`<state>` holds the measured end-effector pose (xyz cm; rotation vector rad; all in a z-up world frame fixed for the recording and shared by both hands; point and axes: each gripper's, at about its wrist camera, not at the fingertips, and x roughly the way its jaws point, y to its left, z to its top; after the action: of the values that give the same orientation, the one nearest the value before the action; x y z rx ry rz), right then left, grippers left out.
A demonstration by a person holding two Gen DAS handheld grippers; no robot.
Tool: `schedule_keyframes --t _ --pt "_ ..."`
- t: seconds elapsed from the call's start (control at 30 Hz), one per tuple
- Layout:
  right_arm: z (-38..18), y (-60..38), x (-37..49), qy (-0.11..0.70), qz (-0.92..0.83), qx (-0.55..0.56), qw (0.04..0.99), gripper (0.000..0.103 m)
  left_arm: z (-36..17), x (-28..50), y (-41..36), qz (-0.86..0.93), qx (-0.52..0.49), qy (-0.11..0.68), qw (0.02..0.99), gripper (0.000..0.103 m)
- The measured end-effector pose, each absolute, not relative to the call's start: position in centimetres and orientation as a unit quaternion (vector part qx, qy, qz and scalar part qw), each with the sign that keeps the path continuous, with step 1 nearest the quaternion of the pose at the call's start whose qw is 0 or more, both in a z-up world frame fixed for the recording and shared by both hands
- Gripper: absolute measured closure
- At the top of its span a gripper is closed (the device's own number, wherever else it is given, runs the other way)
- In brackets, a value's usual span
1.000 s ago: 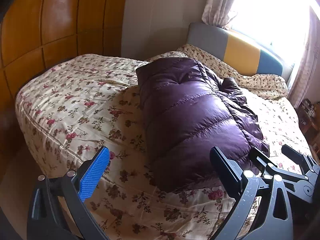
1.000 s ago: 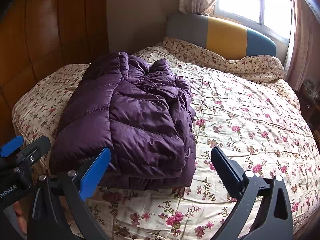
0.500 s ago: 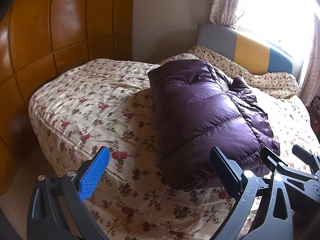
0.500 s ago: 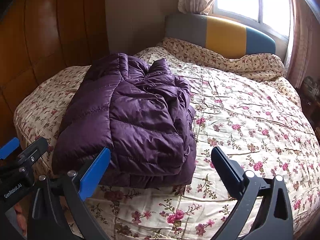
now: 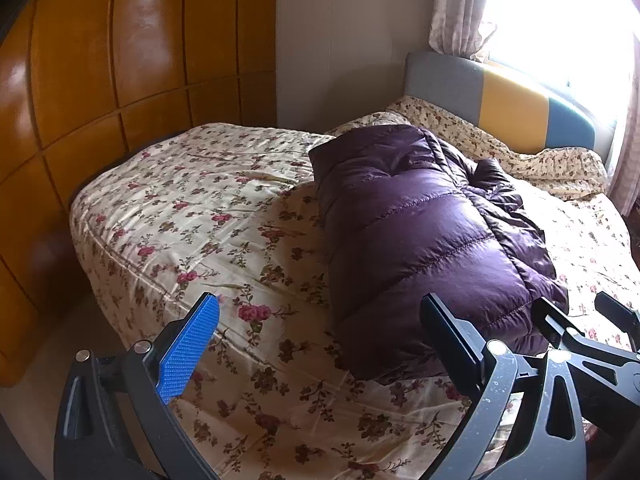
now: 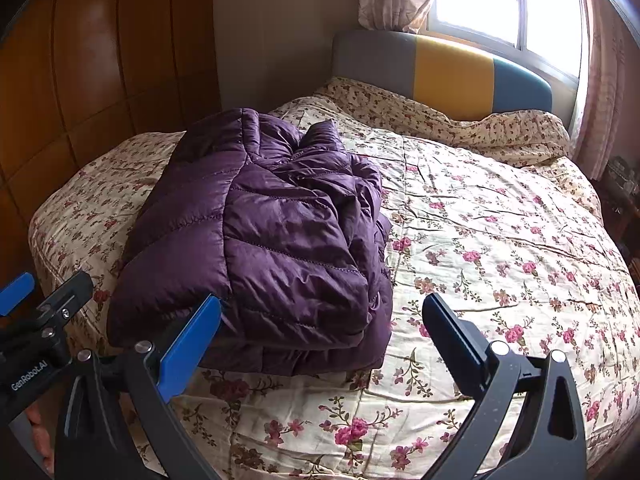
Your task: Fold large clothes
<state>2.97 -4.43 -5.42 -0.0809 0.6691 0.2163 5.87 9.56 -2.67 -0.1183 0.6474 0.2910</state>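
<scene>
While both grippers' fingers (image 5: pixel 190 344) gape empty, "GenRobot.AI" (image 6: pixel 28 374) marks the left one.

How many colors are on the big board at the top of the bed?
3. On the headboard, gray is at the left end, yellow in the middle, blue at the right end by the window. Bedding hides its lower edge.

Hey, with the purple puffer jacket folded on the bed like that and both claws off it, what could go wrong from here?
The shiny purple quilted puffer jacket is a thick, puffy bundle with nothing pinning it, since the left claw and right claw are both open and clear, so it may spring open. Its bunched edge looks loose and could slide apart. It lies on a wrinkled floral bedspread, soft footing for another fold.
</scene>
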Motion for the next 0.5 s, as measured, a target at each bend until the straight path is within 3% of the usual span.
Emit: schedule_keyframes --t 0.5 --pt "-5.59 -4.24 2.26 0.325 0.105 -0.059 0.938 0.003 -2.37 5.44 8.71 0.136 -0.051 0.317 0.937 0.003"
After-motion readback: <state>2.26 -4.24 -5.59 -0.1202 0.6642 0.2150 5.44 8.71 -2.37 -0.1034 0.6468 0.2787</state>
